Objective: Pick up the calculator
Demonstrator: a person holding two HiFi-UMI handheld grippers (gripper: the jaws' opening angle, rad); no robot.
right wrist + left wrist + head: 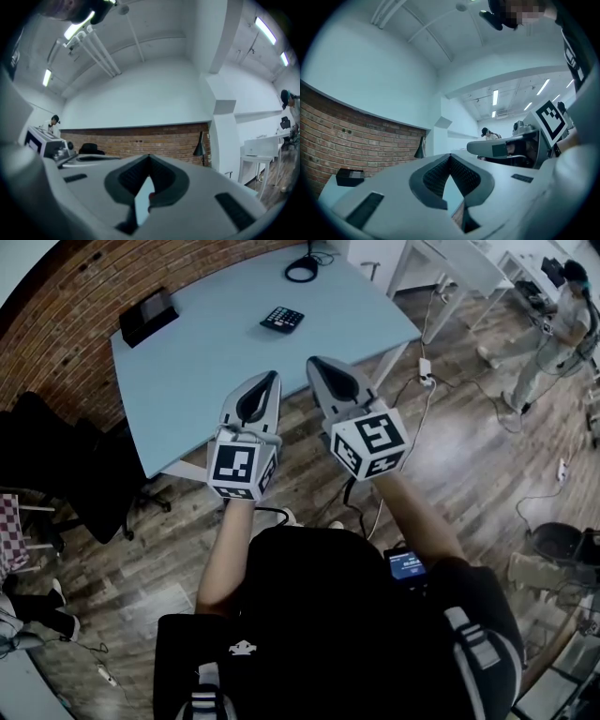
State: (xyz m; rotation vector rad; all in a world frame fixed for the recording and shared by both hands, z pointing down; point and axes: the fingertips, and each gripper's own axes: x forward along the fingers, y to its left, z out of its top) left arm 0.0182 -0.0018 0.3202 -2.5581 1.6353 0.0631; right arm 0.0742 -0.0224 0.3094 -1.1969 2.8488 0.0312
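The calculator (282,320), small, dark and flat, lies on the pale blue table (206,381) toward its far middle. My left gripper (271,377) and right gripper (315,362) hover side by side over the table's near edge, pointing level toward the far side, well short of the calculator. Each one's jaws meet at the tips with nothing between them, as the left gripper view (450,157) and right gripper view (149,157) also show. The calculator is hidden in both gripper views.
A black box (147,315) sits at the table's far left corner and a coiled black cable (302,270) at the far edge. A black chair (66,474) stands left of the table. White desks and a standing person (560,324) are at the right, with cables on the wood floor.
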